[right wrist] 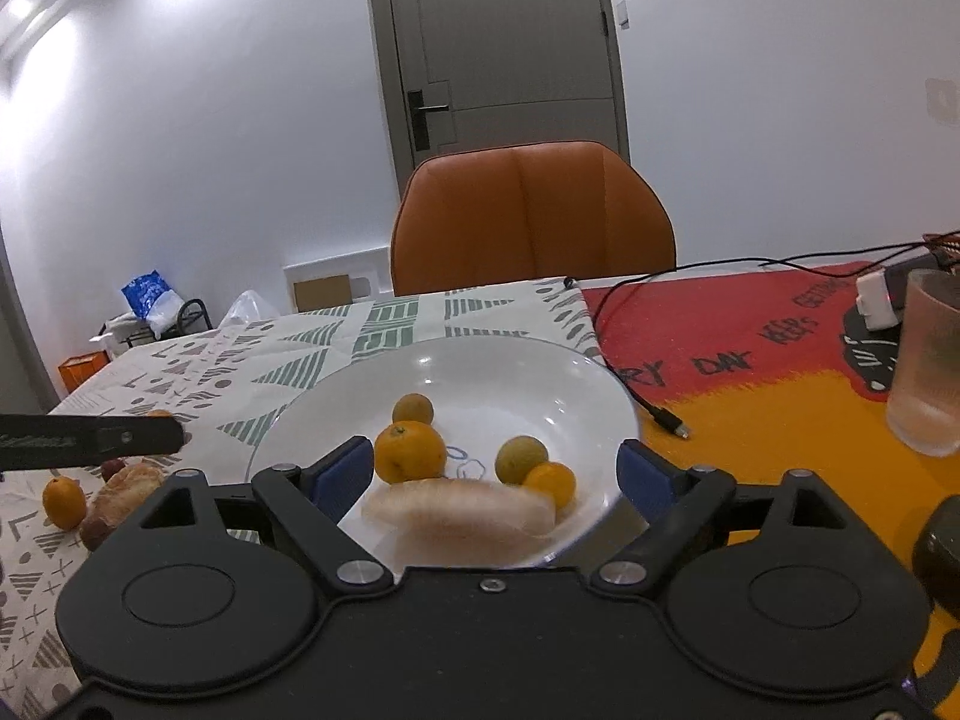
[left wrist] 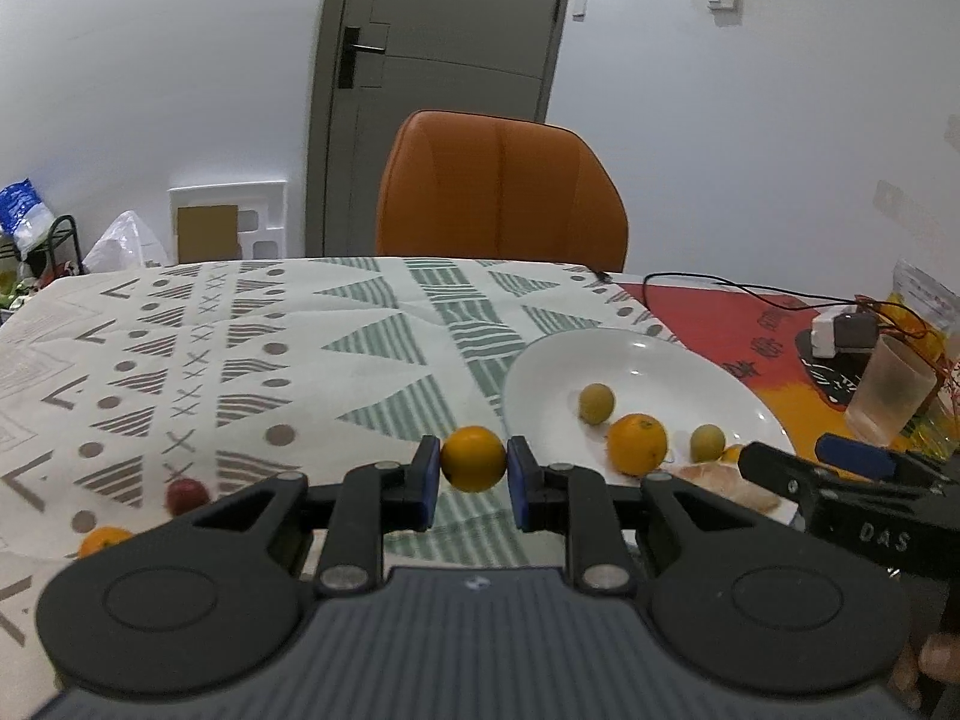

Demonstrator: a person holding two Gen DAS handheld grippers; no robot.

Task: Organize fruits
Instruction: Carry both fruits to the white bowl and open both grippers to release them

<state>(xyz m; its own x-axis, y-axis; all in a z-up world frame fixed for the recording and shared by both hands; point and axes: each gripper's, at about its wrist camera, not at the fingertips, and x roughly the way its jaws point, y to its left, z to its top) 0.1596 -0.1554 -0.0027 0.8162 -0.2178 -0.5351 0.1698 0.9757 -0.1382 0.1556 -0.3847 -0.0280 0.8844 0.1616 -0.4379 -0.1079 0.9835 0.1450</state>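
Beside the plate (left wrist: 540,360), left jaws clamp an orange (left wrist: 473,458).

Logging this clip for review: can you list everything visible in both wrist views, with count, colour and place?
Held fruit: one, orange-yellow, between the left gripper's pads.
Plate: one, white, on the table.
Fruit in plate: large orange, small orange, two yellow-green, one pale peeled segment.
Fruit on cloth: one orange, a pale peeled piece, dark red ones, left of the plate.
Tablecloth: white, green and grey patterned.
Mat: red and orange, right of the plate.
Cup: one, frosted, on mat.
Cable: black, on mat.
Chair: orange, behind table.
Door: grey.
Left gripper: shut on held fruit.
Right gripper: open, over plate.
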